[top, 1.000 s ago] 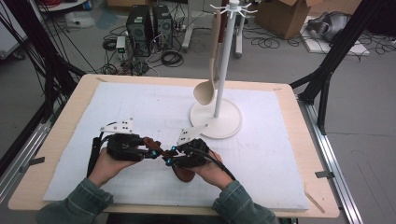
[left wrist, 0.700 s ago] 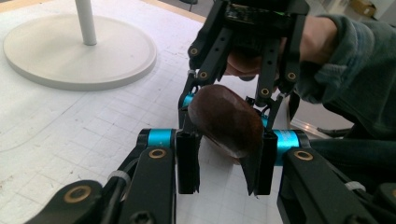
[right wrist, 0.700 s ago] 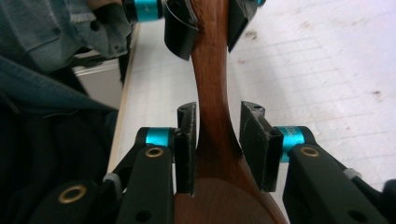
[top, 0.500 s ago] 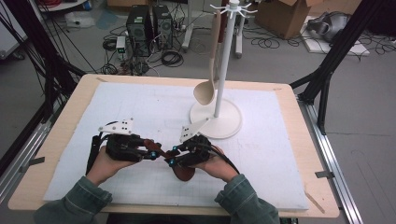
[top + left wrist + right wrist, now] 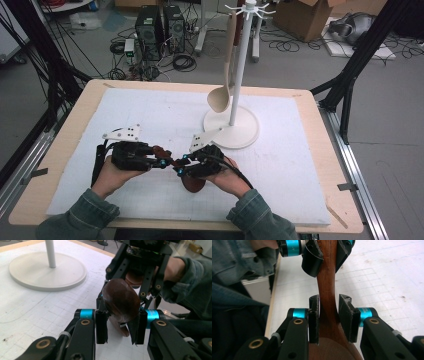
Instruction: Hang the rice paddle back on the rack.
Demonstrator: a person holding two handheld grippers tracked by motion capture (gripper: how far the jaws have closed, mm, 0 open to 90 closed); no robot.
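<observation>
Left gripper [image 5: 117,327] is clamped on the dark wooden spoon [image 5: 121,302], jaws closing a bit further just now with the spoon between them; in the right gripper view it sits higher up the handle. Right gripper [image 5: 329,320] brackets the neck just above the bowl: left pad touching, right pad close, can't tell if it presses. Spoon is held between both grippers just above the white surface [image 5: 300,165], near the front edge and close to the person. Rack [image 5: 239,65] stands behind on its round base with a pale spoon [image 5: 222,95] already hanging. My read: pickup and two-handed regrip are done; still left is carrying the dark spoon to a free hook and hanging it.
</observation>
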